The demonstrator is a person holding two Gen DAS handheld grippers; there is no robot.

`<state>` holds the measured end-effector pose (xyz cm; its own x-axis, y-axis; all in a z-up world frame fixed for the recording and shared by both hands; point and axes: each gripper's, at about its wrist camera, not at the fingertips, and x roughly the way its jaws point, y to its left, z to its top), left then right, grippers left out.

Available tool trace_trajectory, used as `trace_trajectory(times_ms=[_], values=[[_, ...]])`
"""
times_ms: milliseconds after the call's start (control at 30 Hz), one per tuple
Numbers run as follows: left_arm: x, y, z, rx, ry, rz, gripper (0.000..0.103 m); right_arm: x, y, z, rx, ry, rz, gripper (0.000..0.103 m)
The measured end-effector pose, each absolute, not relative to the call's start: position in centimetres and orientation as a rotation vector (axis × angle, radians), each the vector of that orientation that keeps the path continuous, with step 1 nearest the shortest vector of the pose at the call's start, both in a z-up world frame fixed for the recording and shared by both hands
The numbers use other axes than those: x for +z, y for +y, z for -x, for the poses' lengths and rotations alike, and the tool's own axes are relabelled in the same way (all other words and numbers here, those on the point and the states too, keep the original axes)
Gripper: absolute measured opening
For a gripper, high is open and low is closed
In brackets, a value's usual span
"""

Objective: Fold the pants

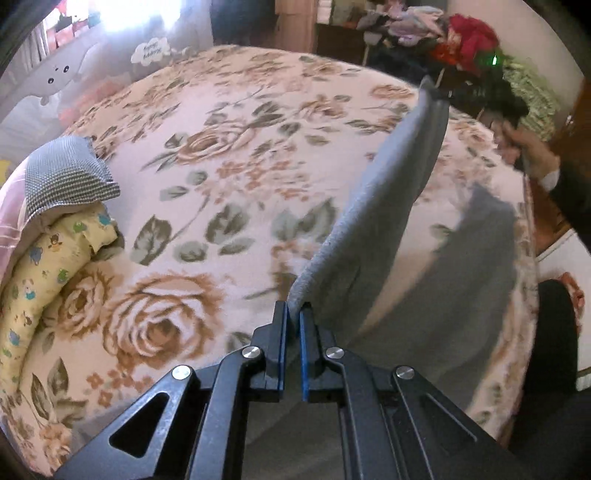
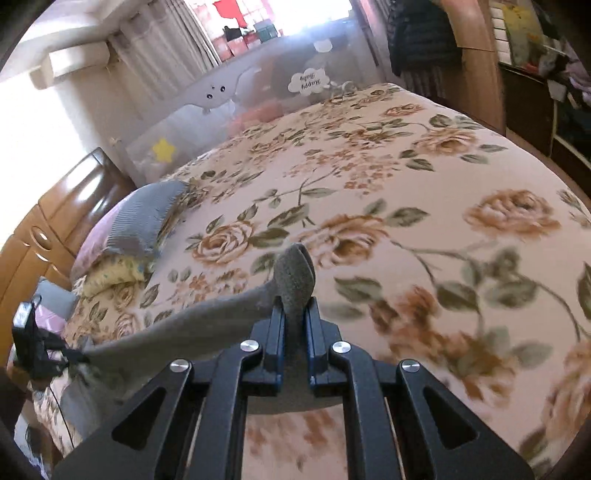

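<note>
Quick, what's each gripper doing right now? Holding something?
Left gripper: closed, pinching one end of the grey pants.
Right gripper: closed, pinching the other end of the pants.

Daylight from the window (image 2: 295,22) overexposes both views' upper areas. Fisheye distortion curves the bed (image 1: 221,147); corners vignette black. Motion blur smears the floral pattern at lower right.

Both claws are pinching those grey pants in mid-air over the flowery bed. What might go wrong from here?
1. The left gripper pinches only a thin edge of the grey pants, so the cloth might slip out.
2. The right gripper holds a bunched wad, which may leave the fold crooked.
3. Part of the pants hangs loose near the edge of the bed; it could slide off or crease when laid down.
</note>
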<state>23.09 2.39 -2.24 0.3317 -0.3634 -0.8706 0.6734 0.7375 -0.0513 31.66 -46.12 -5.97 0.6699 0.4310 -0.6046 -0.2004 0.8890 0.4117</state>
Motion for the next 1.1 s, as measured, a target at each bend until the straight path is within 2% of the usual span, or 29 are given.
trace_trajectory(times_ms=[167,500,833,933,1100], values=[[-3.1,0.4,-20.1,-0.724,1.043,-0.348,0.003,-8.8,-48.3,-26.7,0.375,0.784,-0.359,0.01],[-2.9,-0.3,-12.6,-0.753,1.031,-0.284,0.003,-11.4,-51.4,-18.7,0.444,0.697,-0.424,0.01],[-6.9,-1.7,-8.6,-0.723,1.089,-0.278,0.004,-14.9,-52.7,-13.7,0.456,0.666,-0.433,0.013],[-6.8,-1.6,-9.3,-0.712,1.087,-0.249,0.004,-13.6,-52.2,-15.0,0.452,0.64,-0.408,0.014],[-5.3,-1.5,-10.4,-0.689,1.034,-0.208,0.004,-8.8,-51.0,-17.9,0.472,0.446,-0.333,0.014]])
